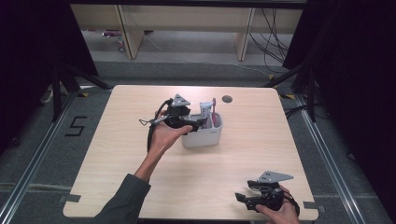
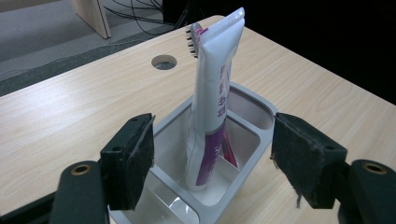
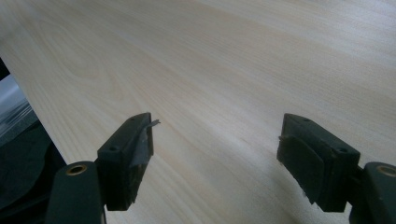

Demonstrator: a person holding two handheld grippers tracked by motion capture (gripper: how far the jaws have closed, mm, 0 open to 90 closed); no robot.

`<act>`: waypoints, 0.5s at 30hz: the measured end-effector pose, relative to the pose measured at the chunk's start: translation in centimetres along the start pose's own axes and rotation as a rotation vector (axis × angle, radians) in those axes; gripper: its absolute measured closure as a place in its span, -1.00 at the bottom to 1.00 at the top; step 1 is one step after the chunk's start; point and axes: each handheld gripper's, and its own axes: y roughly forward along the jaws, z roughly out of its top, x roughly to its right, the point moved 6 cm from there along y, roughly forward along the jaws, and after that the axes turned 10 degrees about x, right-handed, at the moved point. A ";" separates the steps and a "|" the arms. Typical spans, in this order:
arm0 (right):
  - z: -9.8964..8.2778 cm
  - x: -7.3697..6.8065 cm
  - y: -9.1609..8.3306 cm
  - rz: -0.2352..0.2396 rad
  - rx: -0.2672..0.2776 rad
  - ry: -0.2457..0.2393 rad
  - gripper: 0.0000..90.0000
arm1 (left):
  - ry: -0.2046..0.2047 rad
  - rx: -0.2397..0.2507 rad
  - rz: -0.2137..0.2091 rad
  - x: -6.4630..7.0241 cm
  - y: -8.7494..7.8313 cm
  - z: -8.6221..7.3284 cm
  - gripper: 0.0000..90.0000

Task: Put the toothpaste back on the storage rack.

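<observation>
Left gripper (image 1: 198, 123) is sitting at frame centre in the high view, jaws spread wide, nothing pressing on the pads; in the left gripper view its two black jaws are rising from the bottom corners, straddling the near end of the white caddy (image 2: 254, 103) with clear air on both sides. Right gripper (image 1: 243, 199) is parked at lower right of the high view, also gaping wide and empty; the right gripper view is looking along its jaws at bare wooden table (image 3: 243, 70), with a small flap of pad material sticking out from the left jaw tip. Caddy (image 1: 205, 137) is standing just right of the left gripper, mid-table. It is divided into compartments: a toothpaste tube (image 2: 212, 98), white with purple print, is standing cap-down and nearly upright in a middle compartment, leaning slightly toward upper right of the frame. A pink-handled toothbrush (image 2: 192, 39) is standing behind it, bristle head poking out at upper centre, handle mostly hidden by the tube. Nearest and farthest compartments are showing only white walls. Left hand (image 1: 163, 137) is reaching in from lower left, forearm in a dark sleeve (image 1: 126, 196) angling up toward centre, palm cupping the gripper from below, jaws pointing right and level. Right hand (image 1: 280, 212) is resting at the bottom edge, gripper pointing left, low over the table.
</observation>
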 end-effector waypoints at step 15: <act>0.0 0.0 0.0 -0.004 0.001 0.006 -0.40 | -0.047 -0.013 0.015 -0.1 -3.0 -1.2 -0.38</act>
